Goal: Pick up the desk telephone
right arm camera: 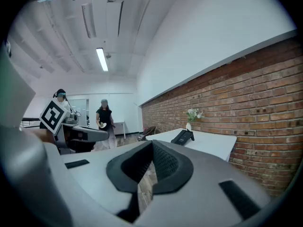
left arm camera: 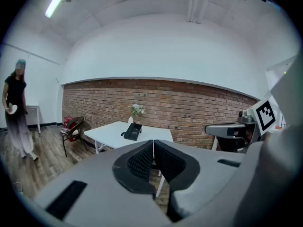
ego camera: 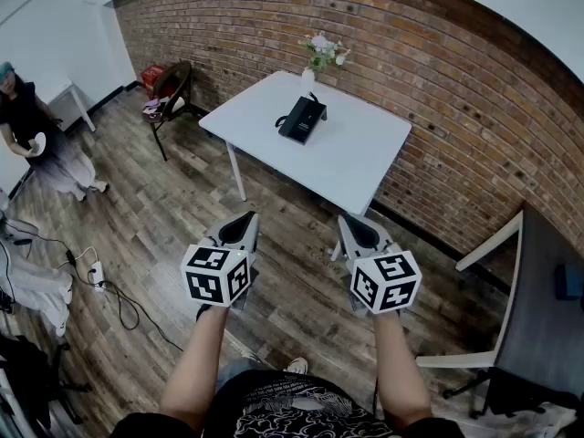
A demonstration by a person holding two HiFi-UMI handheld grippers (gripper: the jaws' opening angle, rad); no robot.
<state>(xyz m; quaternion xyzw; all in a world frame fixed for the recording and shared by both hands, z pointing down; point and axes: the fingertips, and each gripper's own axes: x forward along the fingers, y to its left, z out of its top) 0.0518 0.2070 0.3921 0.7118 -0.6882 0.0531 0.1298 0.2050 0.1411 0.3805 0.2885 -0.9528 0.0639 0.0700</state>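
The black desk telephone (ego camera: 302,118) lies on a white table (ego camera: 356,158) by the brick wall, next to a small vase of flowers (ego camera: 319,56). It also shows far off as the telephone (left arm camera: 133,131) in the left gripper view and the telephone (right arm camera: 182,136) in the right gripper view. My left gripper (ego camera: 246,219) and right gripper (ego camera: 349,222) hang side by side over the wooden floor, well short of the table. Both are shut with nothing between the pads.
A person (ego camera: 36,144) stands at the far left holding a white dish. A dark chair (ego camera: 173,89) with things on it sits left of the table. A dark desk (ego camera: 543,308) is at the right. Cables and a power strip (ego camera: 96,275) lie on the floor at left.
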